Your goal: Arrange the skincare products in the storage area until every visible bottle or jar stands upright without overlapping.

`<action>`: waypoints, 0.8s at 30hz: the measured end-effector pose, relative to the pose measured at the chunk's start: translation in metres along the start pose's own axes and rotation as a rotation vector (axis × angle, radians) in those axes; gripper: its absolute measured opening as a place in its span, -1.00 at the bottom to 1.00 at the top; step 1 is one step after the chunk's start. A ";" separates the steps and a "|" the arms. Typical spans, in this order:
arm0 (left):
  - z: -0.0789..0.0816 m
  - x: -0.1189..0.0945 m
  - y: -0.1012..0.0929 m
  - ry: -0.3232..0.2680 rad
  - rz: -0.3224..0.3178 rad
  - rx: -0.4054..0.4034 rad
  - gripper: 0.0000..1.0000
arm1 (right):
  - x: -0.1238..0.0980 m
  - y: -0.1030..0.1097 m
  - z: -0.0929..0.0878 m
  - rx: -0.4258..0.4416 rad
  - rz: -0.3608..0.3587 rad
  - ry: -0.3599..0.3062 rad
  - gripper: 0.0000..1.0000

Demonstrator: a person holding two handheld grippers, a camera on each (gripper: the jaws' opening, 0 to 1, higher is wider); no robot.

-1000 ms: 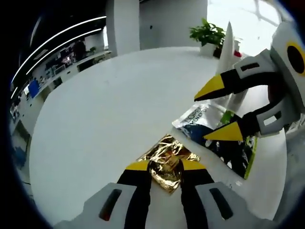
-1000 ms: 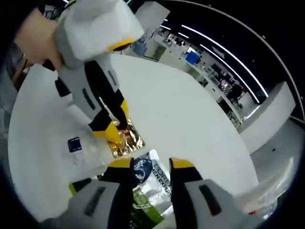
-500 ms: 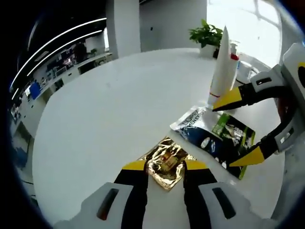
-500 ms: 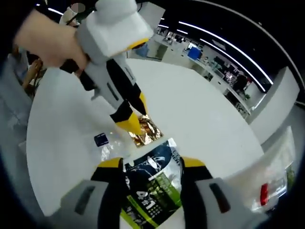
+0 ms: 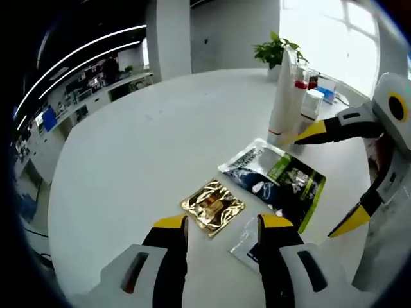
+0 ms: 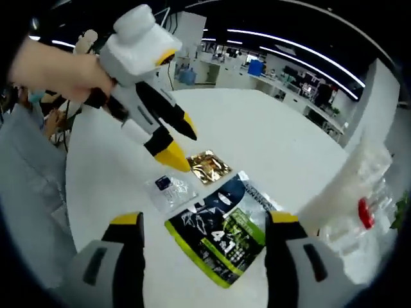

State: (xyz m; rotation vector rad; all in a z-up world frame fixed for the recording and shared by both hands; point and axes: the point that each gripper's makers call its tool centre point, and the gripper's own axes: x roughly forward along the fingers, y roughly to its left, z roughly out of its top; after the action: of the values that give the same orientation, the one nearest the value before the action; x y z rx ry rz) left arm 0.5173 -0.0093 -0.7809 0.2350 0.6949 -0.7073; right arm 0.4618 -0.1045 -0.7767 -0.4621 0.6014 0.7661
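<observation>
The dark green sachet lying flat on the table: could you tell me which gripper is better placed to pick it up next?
Probably the right gripper: its open jaws straddle the dark green sachet. The left gripper is open nearer the gold sachet.

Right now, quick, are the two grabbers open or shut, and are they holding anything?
Left gripper: open, holding nothing, above the gold sachet.
Right gripper: open wide, holding nothing, over the dark sachet.
</observation>
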 end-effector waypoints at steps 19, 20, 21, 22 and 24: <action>-0.014 -0.068 -0.036 -0.064 0.007 -0.155 0.33 | -0.090 -0.036 -0.032 0.358 -0.159 -0.078 0.99; -0.015 -0.073 -0.038 -0.068 0.007 -0.162 0.39 | -0.095 -0.039 -0.030 0.372 -0.172 -0.096 0.99; -0.016 -0.076 -0.040 -0.071 0.008 -0.167 0.43 | -0.099 -0.041 -0.029 0.381 -0.182 -0.109 0.99; -0.017 -0.081 -0.043 -0.074 0.009 -0.170 0.47 | -0.105 -0.043 -0.028 0.383 -0.199 -0.122 0.99; -0.020 -0.090 -0.047 -0.079 0.014 -0.173 0.54 | -0.113 -0.045 -0.028 0.386 -0.218 -0.134 0.99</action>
State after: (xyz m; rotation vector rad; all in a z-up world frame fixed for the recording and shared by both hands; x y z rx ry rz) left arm 0.4267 0.0104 -0.7357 0.0533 0.6745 -0.6355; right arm 0.4220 -0.2056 -0.7159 -0.1163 0.5474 0.4541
